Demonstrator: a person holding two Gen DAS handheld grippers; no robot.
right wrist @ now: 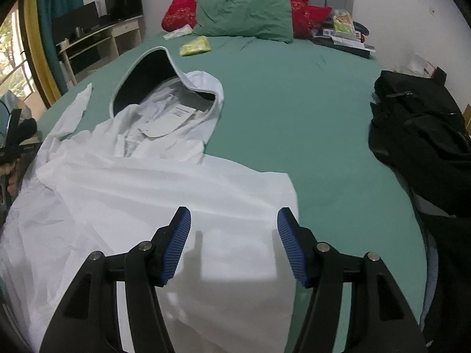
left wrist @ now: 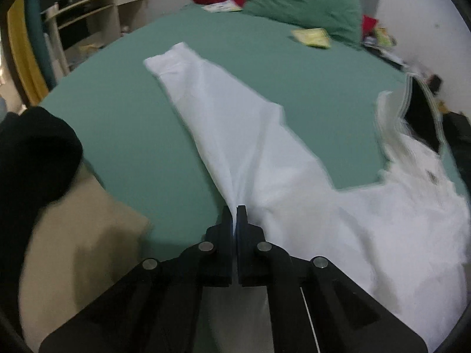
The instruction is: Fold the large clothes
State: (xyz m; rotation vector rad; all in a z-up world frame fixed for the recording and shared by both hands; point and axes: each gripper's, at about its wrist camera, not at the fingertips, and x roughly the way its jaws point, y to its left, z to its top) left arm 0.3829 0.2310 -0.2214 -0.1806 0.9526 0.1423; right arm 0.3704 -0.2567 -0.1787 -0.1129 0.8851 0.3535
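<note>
White hooded jacket (right wrist: 153, 194) lies spread on the green-sheeted bed (right wrist: 294, 111), hood (right wrist: 164, 88) toward the pillows, dark lining showing. Left tool (left wrist: 236, 209): jaws closed tight on a pinch of the jacket's fabric at the base of a sleeve (left wrist: 206, 94), which stretches away flat across the sheet. Right tool (right wrist: 234, 220): jaws wide, poised over the jacket's lower body, apparently not touching, though the view is unclear. Black backpack (right wrist: 418, 135) sits at the bed's right edge. Green pillow (right wrist: 247, 17) at the head.
</note>
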